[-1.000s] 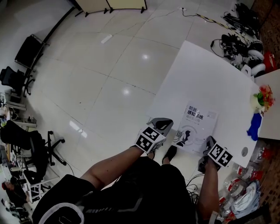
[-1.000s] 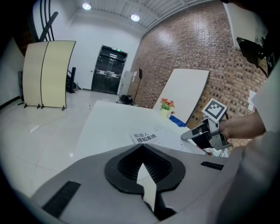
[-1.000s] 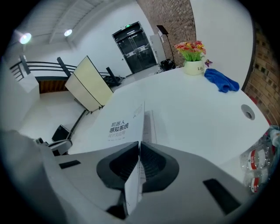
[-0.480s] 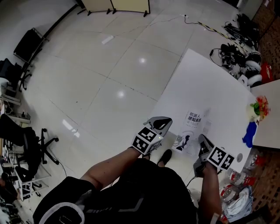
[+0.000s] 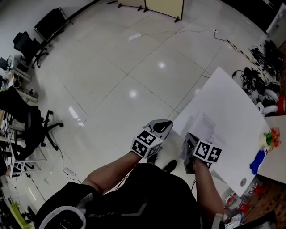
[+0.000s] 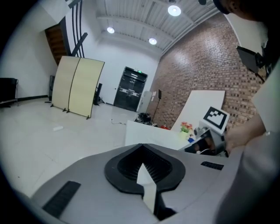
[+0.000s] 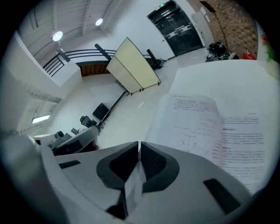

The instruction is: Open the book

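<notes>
The book (image 5: 209,127) lies open on the white table (image 5: 228,98), showing white printed pages. In the right gripper view its two pages (image 7: 205,122) spread flat, and the left leaf's edge runs straight into my jaw tips. My right gripper (image 5: 188,139) (image 7: 139,143) hangs over the book's near left corner, jaws pressed together on that leaf's edge. My left gripper (image 5: 165,125) (image 6: 141,146) is shut on nothing, in the air over the floor just left of the table. It looks past the right gripper's marker cube (image 6: 216,118).
A flower bunch (image 5: 270,136) and a blue vase (image 5: 258,162) stand at the table's right side. Cables and gear (image 5: 261,82) lie on the floor behind it. Bottles (image 5: 241,203) sit near right, office chairs (image 5: 33,129) far left, a folding screen (image 5: 163,5) at the back.
My right gripper swept from the book's right side to its left side. The closed cover has given way to open white pages. The left gripper drifted slightly, and the head view panned.
</notes>
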Tool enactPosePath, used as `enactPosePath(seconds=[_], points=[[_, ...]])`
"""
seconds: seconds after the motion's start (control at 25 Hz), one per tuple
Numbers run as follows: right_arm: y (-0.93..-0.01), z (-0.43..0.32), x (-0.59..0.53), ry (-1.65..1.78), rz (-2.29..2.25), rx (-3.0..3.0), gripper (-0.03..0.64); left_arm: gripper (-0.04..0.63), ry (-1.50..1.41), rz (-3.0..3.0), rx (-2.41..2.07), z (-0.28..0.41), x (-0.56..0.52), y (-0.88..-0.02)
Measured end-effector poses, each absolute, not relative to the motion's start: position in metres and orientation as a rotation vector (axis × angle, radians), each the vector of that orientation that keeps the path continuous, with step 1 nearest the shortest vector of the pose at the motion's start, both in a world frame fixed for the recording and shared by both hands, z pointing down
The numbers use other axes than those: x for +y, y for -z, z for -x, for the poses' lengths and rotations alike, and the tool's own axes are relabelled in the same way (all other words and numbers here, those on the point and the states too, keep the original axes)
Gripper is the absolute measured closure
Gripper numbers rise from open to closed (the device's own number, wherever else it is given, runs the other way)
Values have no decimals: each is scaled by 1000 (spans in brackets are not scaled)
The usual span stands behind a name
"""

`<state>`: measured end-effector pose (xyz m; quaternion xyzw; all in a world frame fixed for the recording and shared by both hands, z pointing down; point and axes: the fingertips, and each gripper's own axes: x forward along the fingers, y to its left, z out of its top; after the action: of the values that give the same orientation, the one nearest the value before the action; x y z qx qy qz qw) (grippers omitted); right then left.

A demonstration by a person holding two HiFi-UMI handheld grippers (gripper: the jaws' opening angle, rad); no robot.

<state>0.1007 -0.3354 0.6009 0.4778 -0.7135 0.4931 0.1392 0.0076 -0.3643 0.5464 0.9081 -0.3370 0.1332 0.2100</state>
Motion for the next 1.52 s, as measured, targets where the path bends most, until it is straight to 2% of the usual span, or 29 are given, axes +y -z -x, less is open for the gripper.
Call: enactPosePath(seconds=[0.16, 0.36, 0.64, 1.08, 1.52], points=[[-625, -53, -346, -1542, -1248, -2109, 618, 598, -352, -2487, -1003, 37, -362, -544], [-600, -47, -341, -1412, -1213, -2249, 618, 600, -323, -2459, -1035, 54, -364, -544], [-512, -131, -347, -988, -1573, -2432, 618, 599, -285, -2604, -858, 4, -362, -518], [-386, -289, -296, -319, -1993, -2330, 618, 598, -201, -2796, -716, -98, -374, -440], [-360, -329, -264, -198, -2063, -2236, 618, 598, -166, -2856, -697, -136, -359, -395]])
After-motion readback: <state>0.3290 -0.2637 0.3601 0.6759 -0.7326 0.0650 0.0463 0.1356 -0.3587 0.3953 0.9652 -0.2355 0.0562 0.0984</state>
